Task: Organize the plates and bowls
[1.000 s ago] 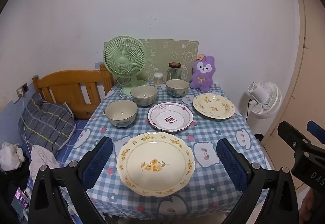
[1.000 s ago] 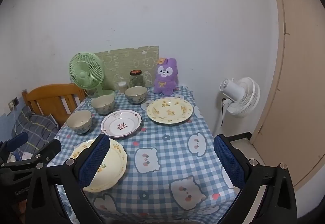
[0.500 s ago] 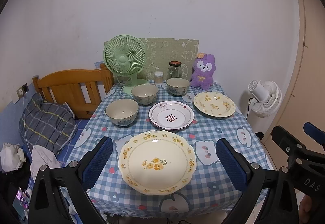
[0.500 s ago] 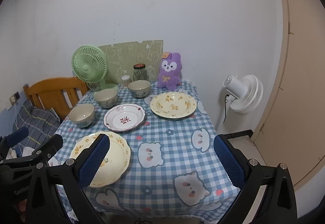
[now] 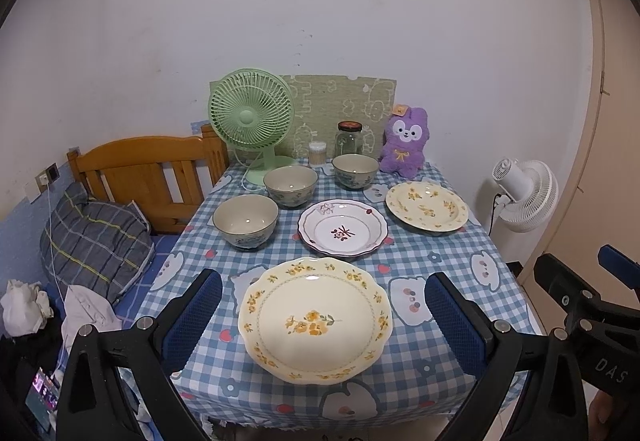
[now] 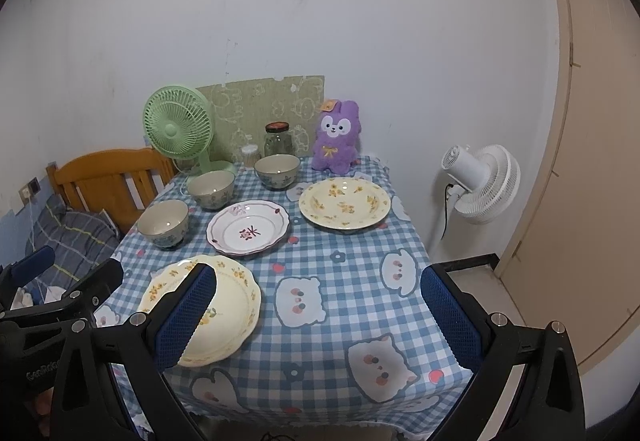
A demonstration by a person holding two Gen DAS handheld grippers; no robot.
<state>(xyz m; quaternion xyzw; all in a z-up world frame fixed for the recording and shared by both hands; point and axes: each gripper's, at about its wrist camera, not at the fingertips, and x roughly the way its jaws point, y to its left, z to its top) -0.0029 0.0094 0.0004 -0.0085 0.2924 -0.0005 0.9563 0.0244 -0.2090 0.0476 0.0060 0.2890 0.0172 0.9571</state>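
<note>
Left gripper (image 5: 320, 317), jaws spread and empty, is framing the cream yellow-flowered scalloped ceramic plate (image 5: 314, 319) for pickup; right gripper (image 6: 320, 315) likewise is hovering agape, unladen.

on the table (image 5: 448, 261), the nearest plate (image 5: 314, 319) is set at the front edge, with a second plate (image 5: 343, 227) behind it at the middle and a third plate (image 5: 426, 206) further back to the right. three bowls are ranged in a diagonal on the left: the front bowl (image 5: 245, 220), the middle bowl (image 5: 291, 185) behind it, and the rear bowl (image 5: 355, 170) furthest back. along the wall behind them a desk fan (image 5: 252, 117), a small container (image 5: 317, 153), a jar (image 5: 349, 138) and a plush toy (image 5: 404, 141) are lined up from left to right, while a floor fan (image 5: 526, 195) is placed right of the table and a wooden headboard (image 5: 148, 173) left of it.
</note>
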